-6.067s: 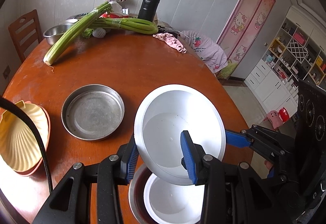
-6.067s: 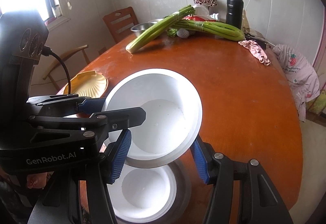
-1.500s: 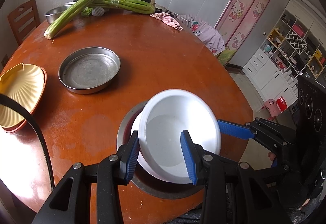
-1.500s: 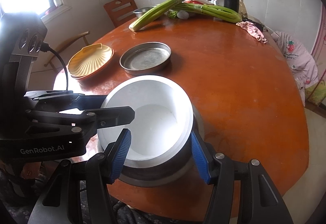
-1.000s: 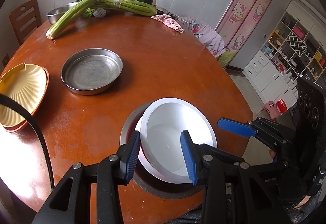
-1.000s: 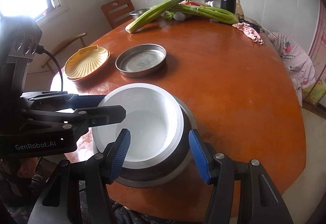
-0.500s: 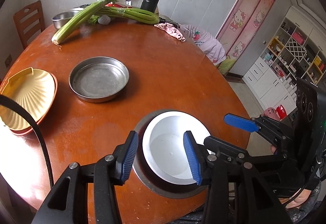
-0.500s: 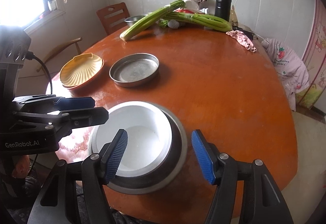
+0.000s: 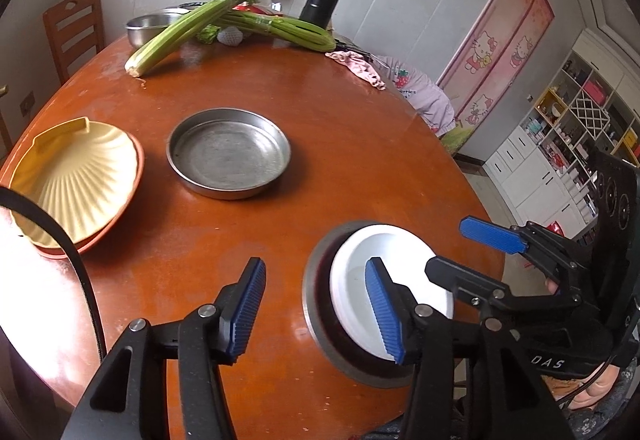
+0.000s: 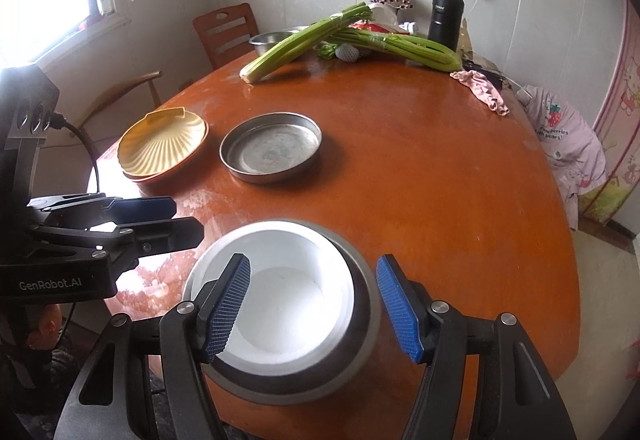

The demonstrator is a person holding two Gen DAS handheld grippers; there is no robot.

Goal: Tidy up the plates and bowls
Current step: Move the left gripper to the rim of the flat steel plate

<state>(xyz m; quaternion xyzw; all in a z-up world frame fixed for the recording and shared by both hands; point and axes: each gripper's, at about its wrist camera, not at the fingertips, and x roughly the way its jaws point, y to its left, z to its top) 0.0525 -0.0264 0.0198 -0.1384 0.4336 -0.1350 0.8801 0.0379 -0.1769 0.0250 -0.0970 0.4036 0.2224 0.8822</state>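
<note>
A white bowl (image 9: 394,272) (image 10: 288,292) sits nested in a stack inside a dark metal dish (image 9: 320,324) (image 10: 362,304) near the table's front edge. My left gripper (image 9: 316,264) hangs over the dish's left rim. Its jaws are opening, and the pads press on nothing. My right gripper (image 10: 313,260) stands open above the stack, its blue pads (image 10: 228,304) clear of the bowl on both sides. Each gripper shows in the other's view, the left gripper (image 10: 140,216) beside the stack and the right gripper (image 9: 488,236) behind it. Farther back lie a flat steel pan (image 9: 228,158) (image 10: 270,152) and a yellow shell plate (image 9: 76,180) (image 10: 160,148) on an orange one.
Celery stalks (image 9: 188,28) (image 10: 304,40), a steel bowl (image 9: 152,26), a black flask (image 9: 320,0) and a pink cloth (image 9: 356,66) crowd the round table's far side. A wooden chair (image 10: 224,32) stands behind it. The table's edge (image 10: 560,280) curves close on the right.
The white bowl came down into the stack and both grippers let go of it. Both drew back and up, the left one shifting left off the bowl with its jaws widening.
</note>
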